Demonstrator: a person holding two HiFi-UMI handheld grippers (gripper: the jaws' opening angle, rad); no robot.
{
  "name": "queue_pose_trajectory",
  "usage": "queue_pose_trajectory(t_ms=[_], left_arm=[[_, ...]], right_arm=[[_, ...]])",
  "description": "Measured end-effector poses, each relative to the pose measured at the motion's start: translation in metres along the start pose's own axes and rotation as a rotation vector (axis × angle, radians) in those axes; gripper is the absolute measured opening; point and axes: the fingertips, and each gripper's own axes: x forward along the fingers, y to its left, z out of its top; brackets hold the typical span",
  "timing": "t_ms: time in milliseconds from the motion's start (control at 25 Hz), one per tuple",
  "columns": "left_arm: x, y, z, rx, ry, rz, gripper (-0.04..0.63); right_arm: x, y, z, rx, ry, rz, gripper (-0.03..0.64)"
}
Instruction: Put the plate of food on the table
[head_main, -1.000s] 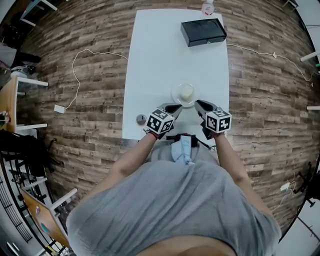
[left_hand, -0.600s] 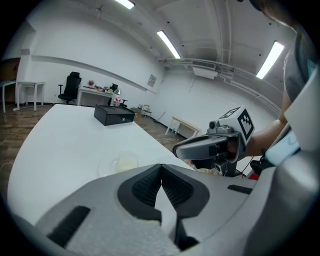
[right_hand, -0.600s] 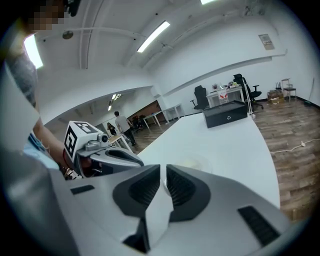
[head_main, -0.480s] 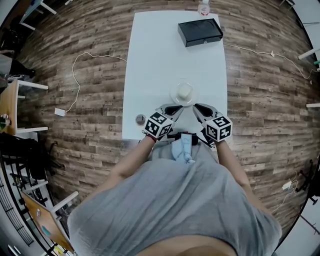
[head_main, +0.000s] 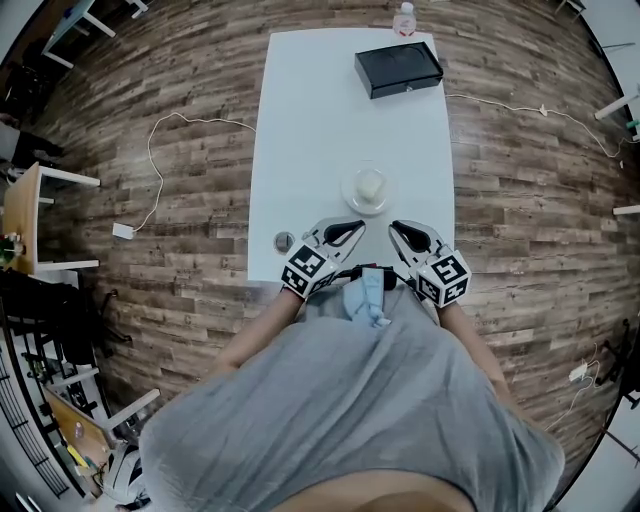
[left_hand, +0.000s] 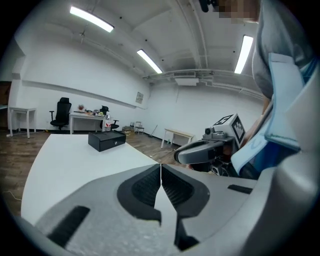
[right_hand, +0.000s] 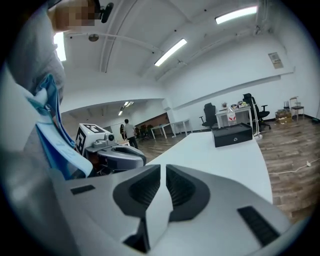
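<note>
Near the front edge of the white surface (head_main: 300, 120): plate of food (head_main: 368, 190), lying flat, just beyond the two grippers and midway between them, touched by neither. Looks set down already, so task judged all but done. Left gripper (head_main: 352, 228) with jaws closed tip to tip, nothing between. Right gripper (head_main: 398, 230) with jaws all but closed, only a slit, likewise empty. Both angled inward toward the plate, as suits a hold on its rim from two sides, and poised close to the person's torso. At the far end, well apart from the plate: black box (head_main: 398, 68) and a bottle (head_main: 404, 17). Just beside the left gripper, a small round object (head_main: 284, 241), too small to identify. No obstacle to a straight pull-back.
</note>
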Motion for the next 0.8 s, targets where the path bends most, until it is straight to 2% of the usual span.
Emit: queue_pose_trajectory(t_ms=[160, 360, 600, 800], left_arm=[[-0.005, -0.009, 0.003, 0.033, -0.026, -0.004, 0.02], [-0.005, -0.005, 0.005, 0.032, -0.036, 0.001, 0.02], [-0.011, 0.004, 0.009, -0.001, -0.03, 0.046, 0.02], [-0.011, 0.002, 0.009, 0.012, -0.039, 0.042, 0.02]], right_arm=[[-0.003, 0.01, 0.004, -0.026, -0.015, 0.001, 0.038], [-0.001, 0.013, 0.011, -0.042, -0.011, 0.02, 0.037], [0.004, 0.019, 0.007, -0.071, 0.022, 0.035, 0.037], [0.007, 0.021, 0.009, -0.082, 0.025, 0.049, 0.035]])
